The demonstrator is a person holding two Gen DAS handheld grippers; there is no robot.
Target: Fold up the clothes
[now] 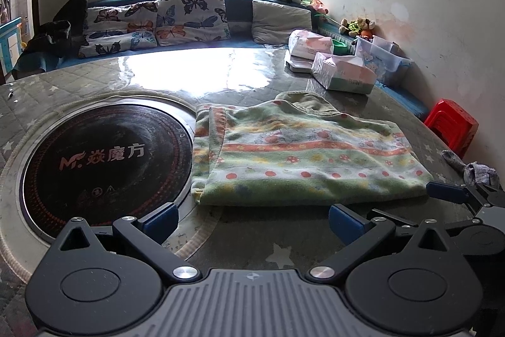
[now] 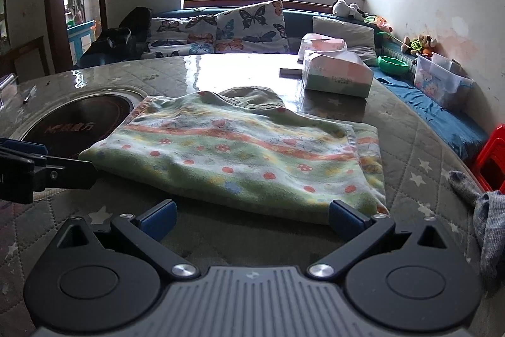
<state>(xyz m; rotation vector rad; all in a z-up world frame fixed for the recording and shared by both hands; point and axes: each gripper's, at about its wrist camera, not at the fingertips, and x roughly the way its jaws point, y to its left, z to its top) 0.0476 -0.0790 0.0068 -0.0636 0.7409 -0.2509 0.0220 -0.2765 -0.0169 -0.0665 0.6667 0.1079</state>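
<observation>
A green garment (image 1: 303, 160) with orange stripes and red dots lies folded flat on the round quilted table (image 1: 252, 75); it also shows in the right wrist view (image 2: 240, 153). A plain olive layer shows at its far edge. My left gripper (image 1: 252, 221) is open and empty, just short of the garment's near edge. My right gripper (image 2: 252, 218) is open and empty at the garment's near right corner, with its right finger (image 2: 345, 218) touching the hem. The right gripper also shows in the left wrist view (image 1: 457, 195), and the left gripper shows in the right wrist view (image 2: 34, 163).
A black induction hob (image 1: 104, 160) is set in the table left of the garment. Tissue packs (image 1: 344, 75) stand beyond it. A grey sock (image 2: 483, 210) lies at the right edge. A red stool (image 1: 451, 125), storage boxes (image 1: 382, 56) and a cushioned bench (image 1: 189, 18) surround the table.
</observation>
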